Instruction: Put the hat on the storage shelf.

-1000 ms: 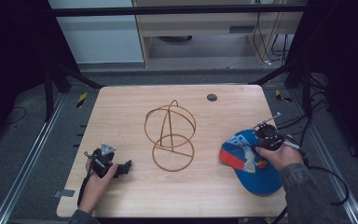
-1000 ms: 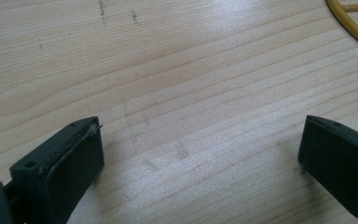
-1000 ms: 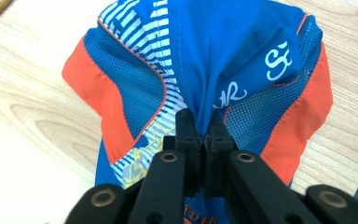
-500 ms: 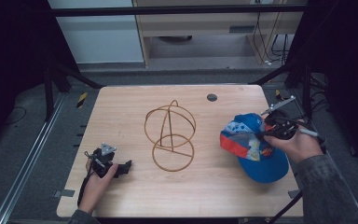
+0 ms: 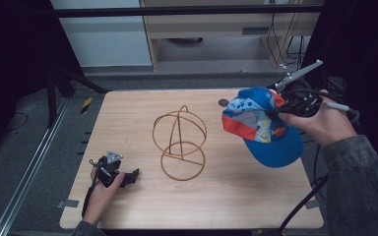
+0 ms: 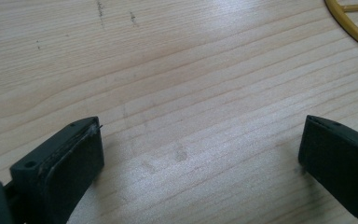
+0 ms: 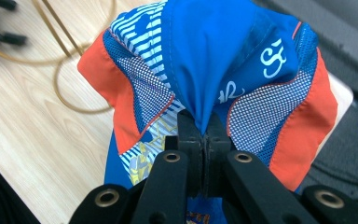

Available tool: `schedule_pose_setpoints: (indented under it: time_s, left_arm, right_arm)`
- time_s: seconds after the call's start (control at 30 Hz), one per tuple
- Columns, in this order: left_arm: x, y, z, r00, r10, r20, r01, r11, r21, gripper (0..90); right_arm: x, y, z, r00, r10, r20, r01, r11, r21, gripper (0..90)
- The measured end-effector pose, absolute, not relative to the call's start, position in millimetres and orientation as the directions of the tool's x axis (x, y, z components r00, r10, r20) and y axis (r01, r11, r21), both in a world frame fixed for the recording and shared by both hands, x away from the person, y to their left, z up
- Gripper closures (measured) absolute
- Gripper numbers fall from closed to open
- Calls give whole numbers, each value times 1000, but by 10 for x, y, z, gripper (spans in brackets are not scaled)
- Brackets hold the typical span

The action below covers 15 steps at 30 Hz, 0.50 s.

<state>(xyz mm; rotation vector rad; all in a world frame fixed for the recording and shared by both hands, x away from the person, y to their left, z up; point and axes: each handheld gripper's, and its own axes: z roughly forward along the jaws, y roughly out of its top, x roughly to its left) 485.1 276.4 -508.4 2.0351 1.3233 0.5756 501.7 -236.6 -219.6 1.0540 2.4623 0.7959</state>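
R tongs (image 7: 204,122) pinching cap (image 5: 261,123) by thin crown fold (could slip, drop short of wire stand (image 5: 179,142)); L tongs (image 6: 200,154) sitting apart on desk (image 5: 128,113).

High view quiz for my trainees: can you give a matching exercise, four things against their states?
Things:
1. cap
2. wire stand
3. left gripper
4. right gripper

States:
A. open, resting on the table
B. shut on fabric
C. lifted above the table
D. standing on the table, untouched

Pairs: 1-C, 2-D, 3-A, 4-B
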Motion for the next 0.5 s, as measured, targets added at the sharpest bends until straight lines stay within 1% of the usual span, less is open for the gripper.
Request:
schedule_pose_setpoints:
  time_s: [0.03, 0.07, 0.17, 0.23, 0.5]
  left_arm:
    - [4851, 2764, -5084, 398, 917, 19, 639, -292, 712, 0]
    - [4851, 2764, -5084, 399, 917, 19, 639, -293, 711, 0]
    - [4851, 2764, -5084, 399, 917, 19, 639, -293, 711, 0]
    - [4851, 2764, -5084, 399, 917, 19, 639, -293, 711, 0]
    - [4852, 2763, -5084, 399, 917, 19, 639, -292, 712, 0]
  right_arm:
    - [5017, -2366, -2196, -664, 742, -92, 548, 566, 615, 891]
    - [5016, -2301, -2093, -676, 730, -101, 528, 575, 625, 891]
    - [5013, -2237, -2012, -686, 719, -108, 512, 584, 630, 891]
    - [5018, -2099, -1875, -705, 697, -131, 481, 606, 634, 891]
    - [5058, -1663, -1652, -750, 637, -177, 416, 663, 622, 891]
